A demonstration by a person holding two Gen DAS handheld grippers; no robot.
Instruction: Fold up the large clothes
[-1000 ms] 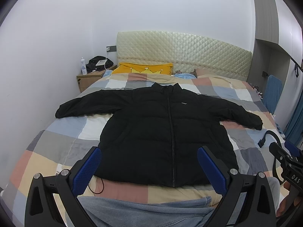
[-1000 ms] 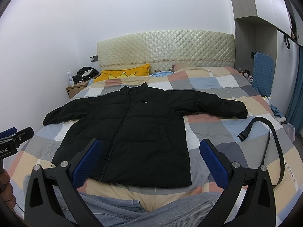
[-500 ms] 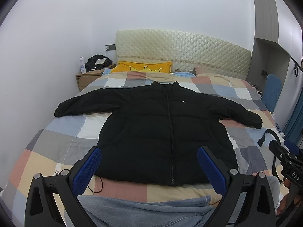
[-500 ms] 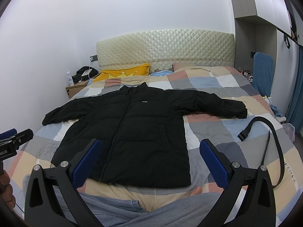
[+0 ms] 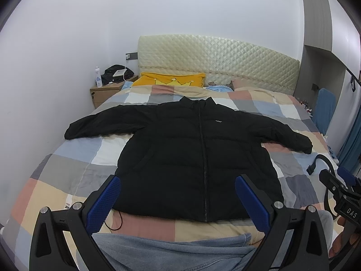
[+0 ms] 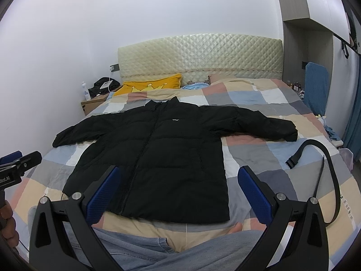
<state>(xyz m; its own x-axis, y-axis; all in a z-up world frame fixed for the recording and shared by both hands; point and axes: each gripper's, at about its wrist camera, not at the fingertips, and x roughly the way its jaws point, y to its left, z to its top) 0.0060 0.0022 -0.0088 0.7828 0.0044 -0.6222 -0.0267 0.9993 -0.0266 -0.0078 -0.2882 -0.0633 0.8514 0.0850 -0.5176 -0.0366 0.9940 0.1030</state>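
A black jacket (image 5: 198, 155) lies flat, zipped, sleeves spread on a checked bed (image 5: 67, 158); in the last second both views barely shifted, left gripper (image 5: 178, 199) and right gripper (image 6: 179, 188) hovering with jaws wide, empty, folding unstarted.

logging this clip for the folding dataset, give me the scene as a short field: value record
garment: black puffer jacket, front up, zipped
layout: flat on checkered bed cover, both sleeves spread, no fold made yet
left gripper: open, empty, short of the hem
right gripper: open, empty, short of the hem
other on bed: black belt to the right of the jacket, yellow pillow at the headboard
person: legs in blue jeans at the near edge
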